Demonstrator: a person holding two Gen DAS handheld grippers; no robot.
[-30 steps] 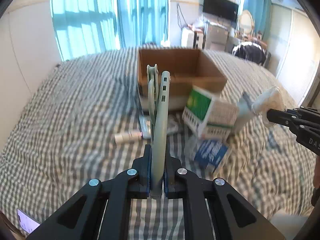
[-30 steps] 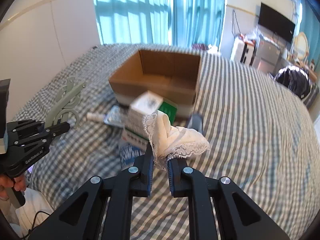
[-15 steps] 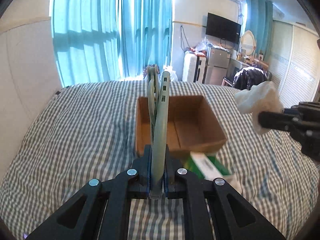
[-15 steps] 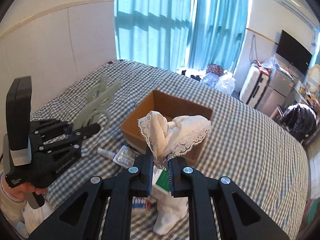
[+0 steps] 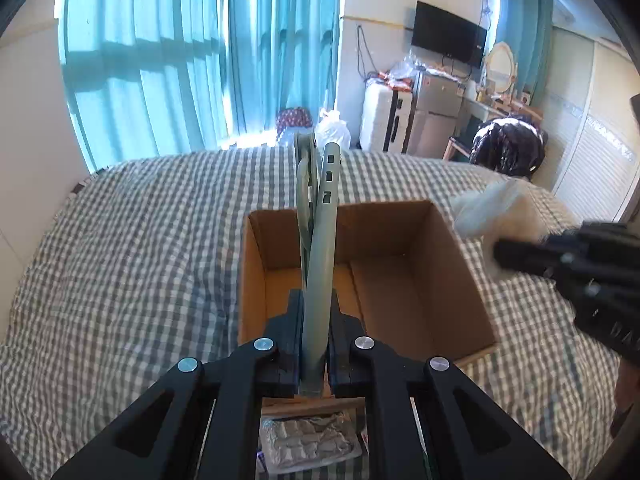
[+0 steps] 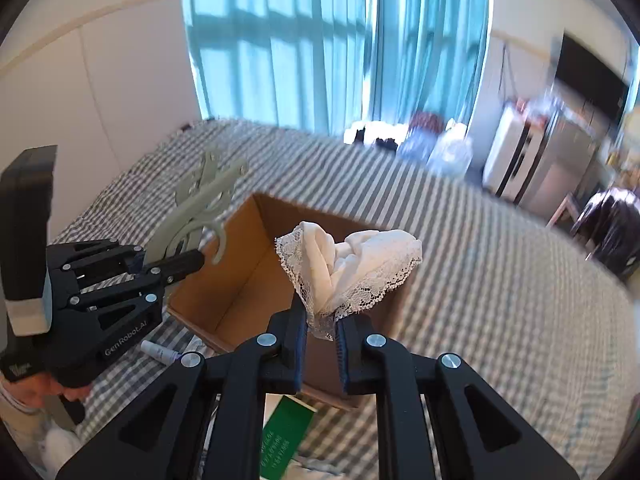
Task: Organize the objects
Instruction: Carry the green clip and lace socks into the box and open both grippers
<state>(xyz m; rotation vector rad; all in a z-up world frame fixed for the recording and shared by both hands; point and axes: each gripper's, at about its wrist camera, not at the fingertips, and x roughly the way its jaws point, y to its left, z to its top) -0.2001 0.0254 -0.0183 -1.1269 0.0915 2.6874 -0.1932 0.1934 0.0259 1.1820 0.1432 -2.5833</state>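
Your left gripper (image 5: 314, 344) is clamped on the grey-green plastic hanger (image 5: 318, 240), which stands up and away from the jaws along their line, its long axis running straight out over the open cardboard box (image 5: 460, 264). From that wrist view the box lies directly ahead and below, with the hanger's upper end reaching past the far wall, so the hanger looks longer than the box is deep; you will likely need to tip it down or lay it at an angle for it to go in. Your right gripper (image 6: 322, 334) is closed on the white lace-edged cloth (image 6: 352, 268), which bunches up above the pads, and the box opening sits just beyond and beneath it. Both loads hover over the box on the checked bedspread (image 5: 140, 260), the left hand at the box's left side, the right at its near right. Neither looks clearly nearer.
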